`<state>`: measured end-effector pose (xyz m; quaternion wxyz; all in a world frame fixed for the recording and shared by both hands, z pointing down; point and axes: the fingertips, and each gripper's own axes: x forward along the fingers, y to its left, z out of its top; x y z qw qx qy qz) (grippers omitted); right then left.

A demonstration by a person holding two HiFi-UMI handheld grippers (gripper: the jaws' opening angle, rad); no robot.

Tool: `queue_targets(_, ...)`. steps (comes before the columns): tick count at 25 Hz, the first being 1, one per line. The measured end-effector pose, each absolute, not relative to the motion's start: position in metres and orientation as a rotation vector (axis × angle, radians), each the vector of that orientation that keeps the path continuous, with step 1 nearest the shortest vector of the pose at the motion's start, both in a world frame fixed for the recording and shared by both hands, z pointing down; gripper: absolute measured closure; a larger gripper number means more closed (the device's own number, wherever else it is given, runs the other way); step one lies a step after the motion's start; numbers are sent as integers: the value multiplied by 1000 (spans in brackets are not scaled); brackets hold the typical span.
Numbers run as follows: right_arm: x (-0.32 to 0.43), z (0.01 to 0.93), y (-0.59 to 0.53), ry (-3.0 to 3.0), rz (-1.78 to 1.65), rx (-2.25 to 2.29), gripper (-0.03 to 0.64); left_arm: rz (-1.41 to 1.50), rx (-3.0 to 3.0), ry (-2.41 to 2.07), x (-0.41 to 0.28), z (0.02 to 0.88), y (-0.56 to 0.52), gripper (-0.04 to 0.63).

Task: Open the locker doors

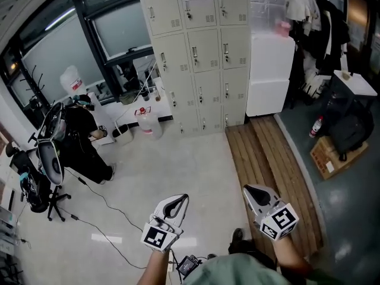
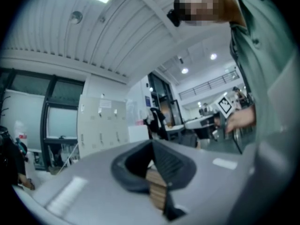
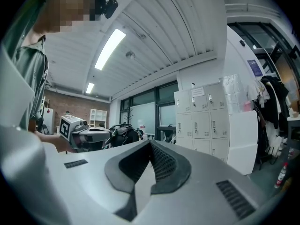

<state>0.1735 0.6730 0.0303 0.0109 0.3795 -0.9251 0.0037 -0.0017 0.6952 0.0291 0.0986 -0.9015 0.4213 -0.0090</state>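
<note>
The grey lockers [image 1: 199, 52] stand against the far wall in three columns, and every door I can see is closed. They are several steps away across the pale floor. My left gripper [image 1: 184, 197] and right gripper [image 1: 246, 189] are held side by side low in the head view, both pointing level toward the lockers. Neither touches them. In the left gripper view the left gripper [image 2: 152, 143] has its jaws together with nothing between, and the lockers [image 2: 101, 125] show small at the left. The right gripper [image 3: 151, 143] is likewise shut and empty, with the lockers [image 3: 201, 121] at the right.
A person in black [image 1: 83, 141] crouches at the left near a stand with gear [image 1: 50, 153]. A water jug [image 1: 146, 122] sits by the lockers' left foot, a white cabinet [image 1: 270, 70] at their right. Cables [image 1: 101, 200] cross the floor; a cardboard box [image 1: 332, 156] lies right.
</note>
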Motion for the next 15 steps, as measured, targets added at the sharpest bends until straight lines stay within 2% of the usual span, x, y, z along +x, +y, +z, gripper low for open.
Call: queue_targets(15, 189, 51, 510, -2980, 58, 984, 620, -91, -2586, 1479, 10, 30, 561, 594)
